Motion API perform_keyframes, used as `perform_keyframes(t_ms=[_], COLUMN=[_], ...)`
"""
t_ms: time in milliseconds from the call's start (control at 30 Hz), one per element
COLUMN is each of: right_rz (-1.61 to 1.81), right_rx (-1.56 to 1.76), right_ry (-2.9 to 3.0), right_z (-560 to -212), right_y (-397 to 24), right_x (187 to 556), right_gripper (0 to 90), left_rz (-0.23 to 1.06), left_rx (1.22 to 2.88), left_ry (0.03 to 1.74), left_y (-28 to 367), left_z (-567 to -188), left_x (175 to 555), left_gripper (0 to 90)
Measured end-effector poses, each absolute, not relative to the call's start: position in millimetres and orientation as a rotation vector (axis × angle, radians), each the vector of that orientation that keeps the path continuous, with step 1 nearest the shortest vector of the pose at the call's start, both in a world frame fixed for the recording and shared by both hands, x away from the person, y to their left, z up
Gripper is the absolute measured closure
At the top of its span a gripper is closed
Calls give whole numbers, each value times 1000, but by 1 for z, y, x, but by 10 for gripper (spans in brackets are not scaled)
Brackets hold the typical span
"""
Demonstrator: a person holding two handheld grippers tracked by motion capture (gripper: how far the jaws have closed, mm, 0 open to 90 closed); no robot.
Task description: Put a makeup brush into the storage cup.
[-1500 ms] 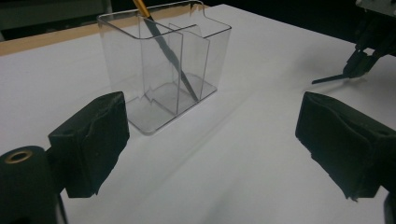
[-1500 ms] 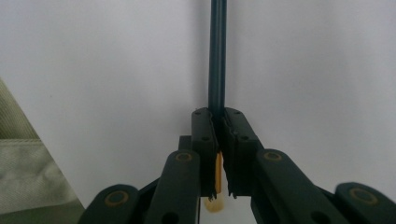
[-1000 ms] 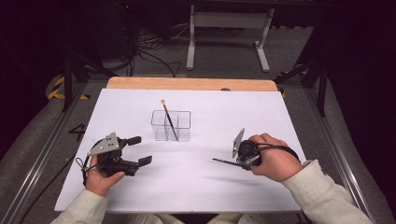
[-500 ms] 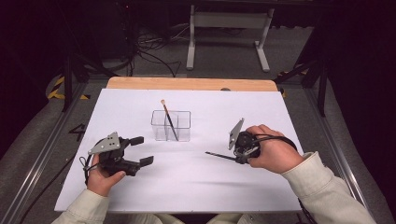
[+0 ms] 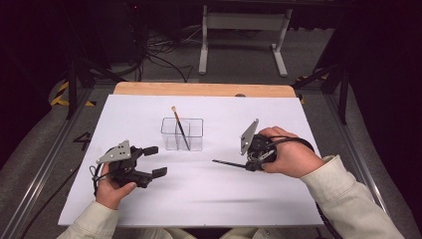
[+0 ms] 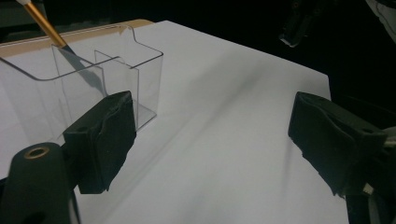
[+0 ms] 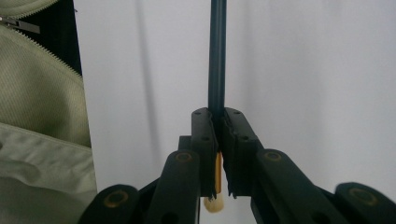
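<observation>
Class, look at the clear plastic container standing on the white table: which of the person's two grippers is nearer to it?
Left. The left gripper, open, sits just in front-left of the clear container. The right gripper, shut on a dark paintbrush, is farther off to the container's right.

high: above, facing forward-down | claw views: close, along jaws | shared: white table point(image 5: 209, 199), clear box point(image 5: 182, 133)

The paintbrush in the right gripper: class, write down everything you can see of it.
The paintbrush is slim, with a dark, bluish handle, a gold-coloured ferrule and a pale bristle tuft. The right gripper is shut on it near the ferrule, so the long handle sticks out beyond the jaws, roughly level above the white table sheet and pointing towards the person's left. Nothing else touches it.
</observation>
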State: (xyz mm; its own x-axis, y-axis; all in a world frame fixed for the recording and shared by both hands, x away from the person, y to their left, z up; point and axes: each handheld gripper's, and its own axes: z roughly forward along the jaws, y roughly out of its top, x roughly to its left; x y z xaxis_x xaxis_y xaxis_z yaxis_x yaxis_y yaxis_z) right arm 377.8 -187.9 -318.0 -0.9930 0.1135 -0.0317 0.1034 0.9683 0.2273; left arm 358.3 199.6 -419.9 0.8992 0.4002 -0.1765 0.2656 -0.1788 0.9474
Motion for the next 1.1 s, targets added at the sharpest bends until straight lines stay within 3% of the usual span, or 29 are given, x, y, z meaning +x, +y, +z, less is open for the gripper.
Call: perform_keyframes(t_ms=[1100], right_rz=[276], right_rx=[-44], right_ry=[3110], right_z=[-305], right_y=[-149], right_x=[389], right_gripper=[839], left_rz=[79], left_rx=[1770], left_ry=[451], left_y=[188], left_z=[-416], left_x=[357], left_gripper=[174])
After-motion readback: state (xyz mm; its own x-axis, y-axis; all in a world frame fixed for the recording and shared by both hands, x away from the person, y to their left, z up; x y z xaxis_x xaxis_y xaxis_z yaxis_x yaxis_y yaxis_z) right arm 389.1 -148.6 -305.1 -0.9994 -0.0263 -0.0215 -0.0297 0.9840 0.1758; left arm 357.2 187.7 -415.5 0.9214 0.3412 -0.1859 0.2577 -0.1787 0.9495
